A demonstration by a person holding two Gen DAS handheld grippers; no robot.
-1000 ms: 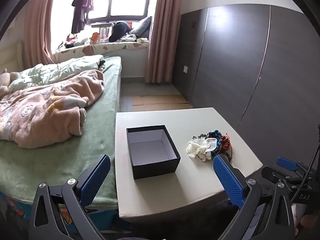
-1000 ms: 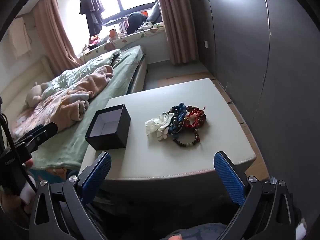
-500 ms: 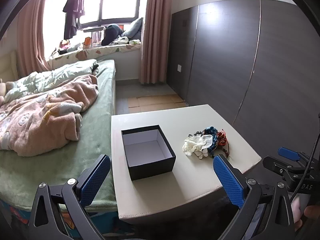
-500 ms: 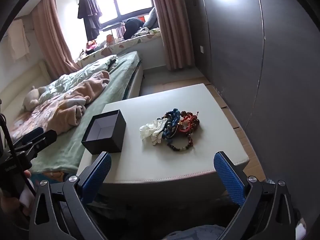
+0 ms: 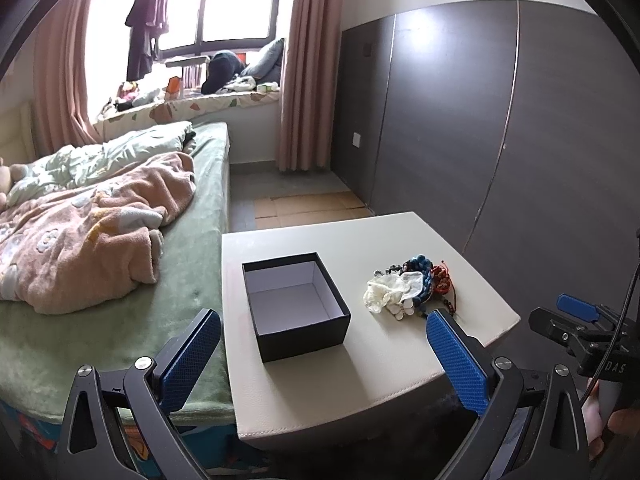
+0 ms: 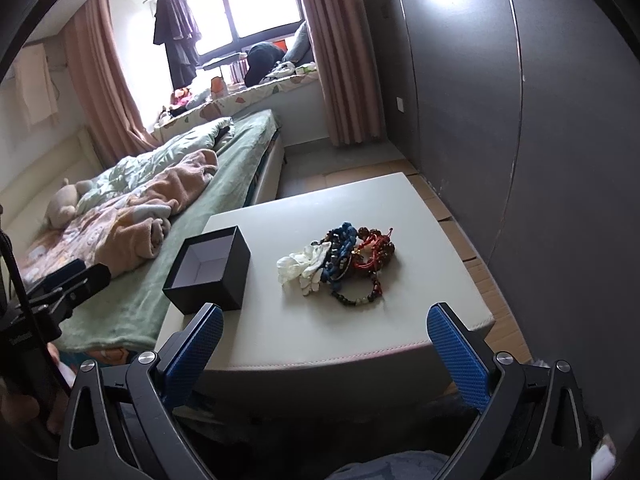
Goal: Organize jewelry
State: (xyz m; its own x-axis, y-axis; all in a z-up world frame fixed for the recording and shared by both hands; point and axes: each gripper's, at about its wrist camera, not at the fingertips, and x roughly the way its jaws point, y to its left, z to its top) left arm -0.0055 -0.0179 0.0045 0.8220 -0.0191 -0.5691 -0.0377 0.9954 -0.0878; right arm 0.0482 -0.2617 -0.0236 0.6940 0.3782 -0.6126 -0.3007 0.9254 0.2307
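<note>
Box: black open-topped box [image 5: 296, 304] [image 6: 210, 274] standing upright on the white table [image 5: 360, 368] [image 6: 340, 340], lidless, pale lining visible on walls and floor.
Box contents: interior shows only bare lining; nothing lies inside it in either view.
Jewelry: jewelry pile [image 5: 412, 286] [image 6: 340, 266] resting on the table top to the right of the box, apart from it, none of it in the box.
Pile make-up: white flower-like piece on the side nearest the box, blue braided band in the middle, red cord and dark beaded bracelets on the far side; pieces overlap and touch one another.
Left gripper: left gripper [image 5: 320, 352] held short of the table's near edge, roughly in line with the box; blue-padded fingers [image 5: 188, 360] spread wide, grasping nothing.
Right gripper: right gripper [image 6: 326, 344] held short of the table's near edge, facing the pile; blue-padded fingers [image 6: 456, 354] spread wide, grasping nothing.
Surroundings: bed [image 5: 120, 320] with rumpled pink blanket [image 5: 80, 236] beside the table on the left; dark wall panels [image 5: 500, 140] on the right.
</note>
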